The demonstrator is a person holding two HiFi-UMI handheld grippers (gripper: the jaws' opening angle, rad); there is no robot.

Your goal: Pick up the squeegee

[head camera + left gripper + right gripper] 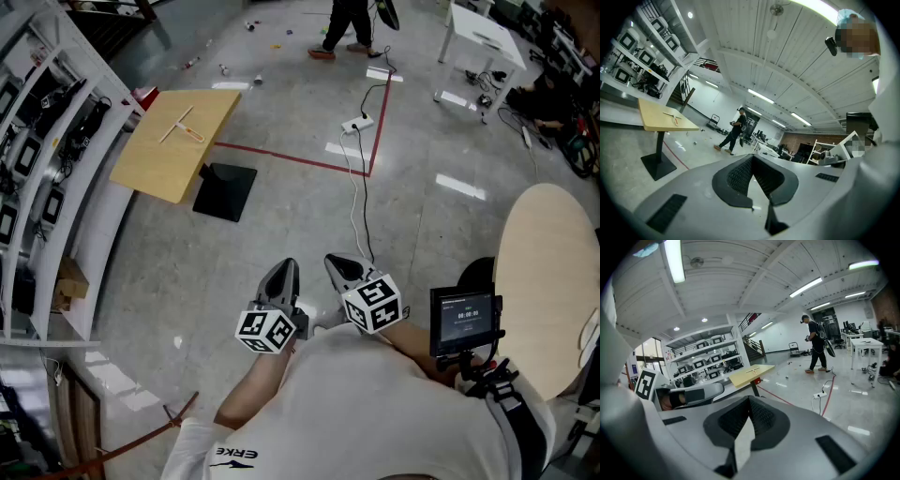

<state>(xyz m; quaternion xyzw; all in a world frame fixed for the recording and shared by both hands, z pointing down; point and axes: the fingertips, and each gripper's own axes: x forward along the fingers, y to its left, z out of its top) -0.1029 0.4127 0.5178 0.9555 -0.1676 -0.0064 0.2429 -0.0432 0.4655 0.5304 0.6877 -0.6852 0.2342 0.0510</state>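
Note:
The squeegee [183, 125] is a pale T-shaped tool with an orange loop, lying flat on the square yellow table [159, 164] at the far left. It also shows small in the left gripper view as the squeegee [672, 117] and in the right gripper view as the squeegee [752, 371]. My left gripper [281, 277] and right gripper [342, 269] hang side by side close to my chest, well short of the table. Both are shut with nothing held. The left gripper [752, 157] and right gripper [750, 400] show their jaws meeting at the tip.
The table stands on a black square base [225, 191]. Shelving with devices [42, 141] lines the left wall. A white power strip [358, 124] and its cable cross the floor inside red tape. A person [349, 28] walks far off. A round beige table [553, 281] is at my right.

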